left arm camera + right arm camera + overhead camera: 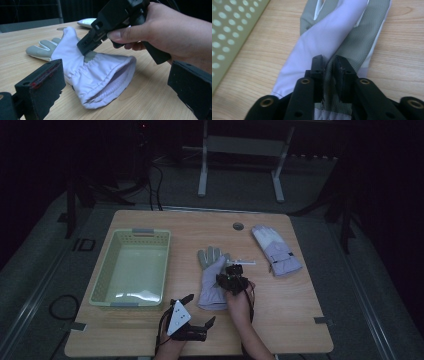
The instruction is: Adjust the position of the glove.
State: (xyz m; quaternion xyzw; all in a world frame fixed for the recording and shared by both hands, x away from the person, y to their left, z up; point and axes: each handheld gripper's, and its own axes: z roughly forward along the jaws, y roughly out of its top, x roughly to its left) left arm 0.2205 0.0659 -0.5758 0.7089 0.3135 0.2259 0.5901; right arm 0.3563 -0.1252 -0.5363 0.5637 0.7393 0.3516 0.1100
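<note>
Glove (pixel 212 279) in pale lilac lies flat just right of the green basket (pixel 131 268), its long axis running fingers-away, cuff toward the person. Right gripper (pixel 329 65) bears down on its middle, jaws narrow, pinching a fold of grey fabric. Left gripper (pixel 192 312), jaws wide and empty, waits near the cuff.

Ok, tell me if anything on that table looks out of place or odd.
Two gloves lie apart, not paired: the near glove beside the basket, the far glove by the table's back right corner. The right claw pinches a fold of the near glove's grey fabric. Nothing looks damaged.
</note>
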